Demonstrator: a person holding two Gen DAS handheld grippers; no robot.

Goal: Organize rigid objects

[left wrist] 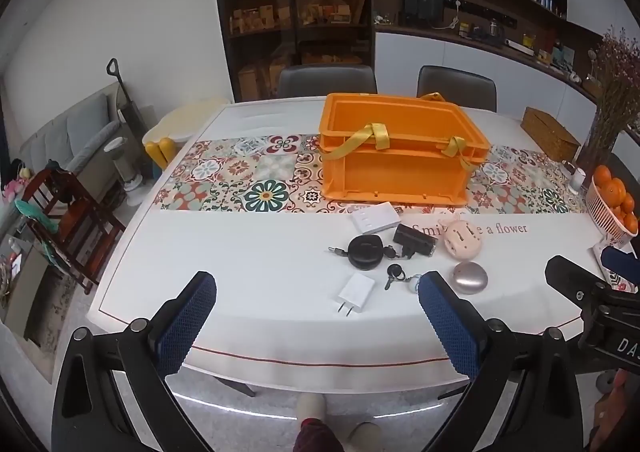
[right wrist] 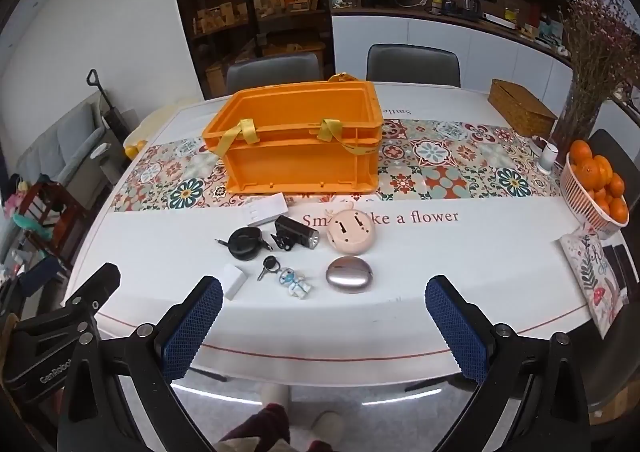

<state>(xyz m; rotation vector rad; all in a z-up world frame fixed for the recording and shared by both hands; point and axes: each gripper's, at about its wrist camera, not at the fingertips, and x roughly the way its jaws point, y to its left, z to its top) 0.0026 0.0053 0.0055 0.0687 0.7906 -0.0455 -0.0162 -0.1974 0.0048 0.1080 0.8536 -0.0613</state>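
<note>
Small items: you have a cluster on the white part of the desk [right wrist: 400, 292], just near of the orange crate [right wrist: 296, 140], all hard and light by the look of them.
White charger [left wrist: 355, 293]: nearest left; smooth flat faces, likely slippery, so pinch it across the narrow sides, clear of the prongs.
Keys with figurine [right wrist: 286, 278]: loose and dangling; take the figurine body, expect the keys to swing.
Silver pebble case [right wrist: 349, 276]: rounded and glossy; grip low across its middle or it may squirt out.
Pink round piece [right wrist: 351, 232]: wide; you will need nearly your full spread.
Black reel [right wrist: 244, 243] and black lamp [right wrist: 297, 234]: stiff, easy to grab across the body.
White box [left wrist: 376, 217]: flat, touching the crate's foot.
Left hand-held gripper [left wrist: 316, 316]: spread wide, empty, over the near edge.
Right hand-held gripper [right wrist: 324, 316]: spread wide, empty, same.
</note>
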